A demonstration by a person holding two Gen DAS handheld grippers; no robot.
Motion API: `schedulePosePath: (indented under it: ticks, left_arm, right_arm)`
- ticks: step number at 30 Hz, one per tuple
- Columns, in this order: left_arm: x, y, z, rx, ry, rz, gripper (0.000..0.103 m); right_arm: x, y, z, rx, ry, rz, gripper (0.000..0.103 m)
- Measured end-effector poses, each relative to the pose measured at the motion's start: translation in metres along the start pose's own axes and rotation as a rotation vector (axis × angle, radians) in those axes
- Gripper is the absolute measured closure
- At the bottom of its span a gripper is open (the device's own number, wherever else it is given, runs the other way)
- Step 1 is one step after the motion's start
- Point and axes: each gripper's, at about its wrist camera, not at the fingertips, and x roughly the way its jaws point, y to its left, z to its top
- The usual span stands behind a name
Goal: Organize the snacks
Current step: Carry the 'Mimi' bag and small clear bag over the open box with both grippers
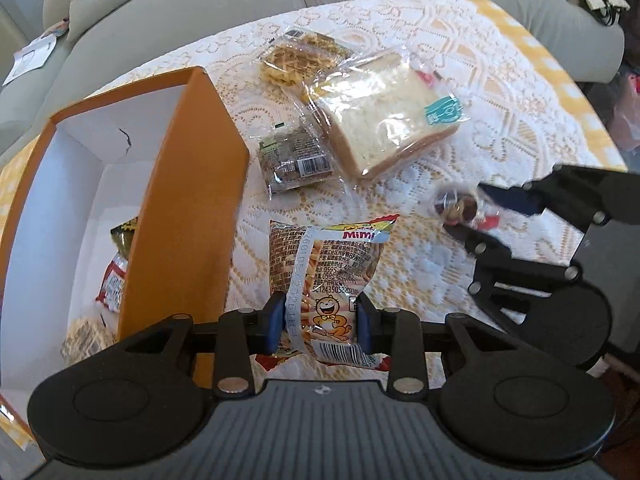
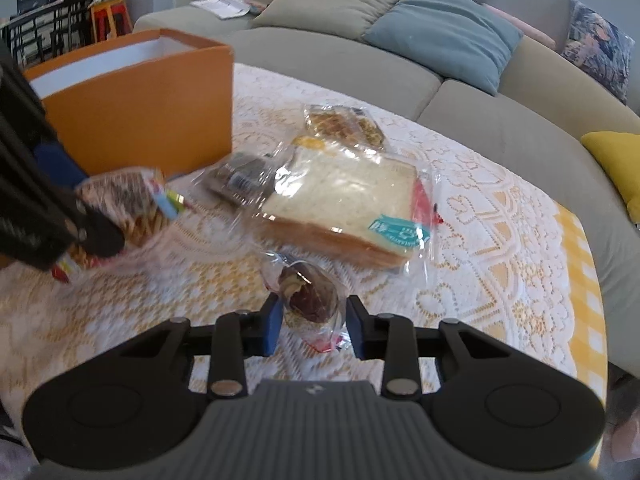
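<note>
Lace tablecloth (image 1: 460, 80); my left gripper (image 1: 322, 322) clamps the chip bag (image 1: 324, 276), orange box (image 1: 192, 208) at nine o'clock, right gripper (image 2: 310, 320) clamps the candy packet (image 2: 312, 296)

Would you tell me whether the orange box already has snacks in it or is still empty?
Not empty: the left wrist view shows the open orange box holding at least two snack packets against its white interior.
</note>
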Motion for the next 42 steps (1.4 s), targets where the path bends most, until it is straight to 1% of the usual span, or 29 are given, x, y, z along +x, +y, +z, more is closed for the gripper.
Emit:
schedulePosePath:
  ticks: [5,9,12,17,20,23,27,33,35,39,42]
  left_arm:
    - [-0.019,-0.001,-0.01,-0.014,-0.029,-0.013,0.063]
    - [-0.038,0.007,-0.016,-0.036,-0.071,-0.036,0.063]
    - [-0.053,0.014,-0.021,-0.057,-0.105,-0.045,0.063]
    - [-0.079,0.038,-0.029,-0.122,-0.169,-0.064,0.063]
    - [-0.096,0.058,-0.032,-0.165,-0.216,-0.063,0.063]
    - [-0.106,0.077,-0.036,-0.204,-0.245,-0.054,0.063]
    - [-0.11,0.104,-0.04,-0.261,-0.262,-0.027,0.063]
    - [-0.1,0.14,-0.044,-0.336,-0.254,0.011,0.063]
    - [-0.097,0.15,-0.045,-0.346,-0.253,0.017,0.063]
    - [-0.093,0.169,-0.044,-0.36,-0.265,0.051,0.063]
    - [-0.086,0.181,-0.042,-0.37,-0.262,0.054,0.063]
  right_arm:
    - [-0.018,0.009,0.0,0.008,0.035,0.016,0.071]
    - [-0.032,0.02,0.009,0.025,0.048,0.044,0.071]
    - [-0.046,0.03,0.02,0.028,0.034,0.053,0.071]
    - [-0.064,0.043,0.038,0.043,0.008,0.089,0.071]
    - [-0.076,0.05,0.053,0.044,-0.025,0.114,0.071]
    - [-0.084,0.059,0.073,0.024,-0.06,0.133,0.071]
    - [-0.087,0.076,0.1,-0.036,-0.091,0.158,0.071]
    - [-0.08,0.105,0.133,-0.149,-0.106,0.185,0.071]
    - [-0.077,0.113,0.141,-0.18,-0.107,0.192,0.071]
    - [-0.068,0.125,0.157,-0.223,-0.101,0.204,0.071]
    - [-0.059,0.135,0.166,-0.261,-0.088,0.201,0.071]
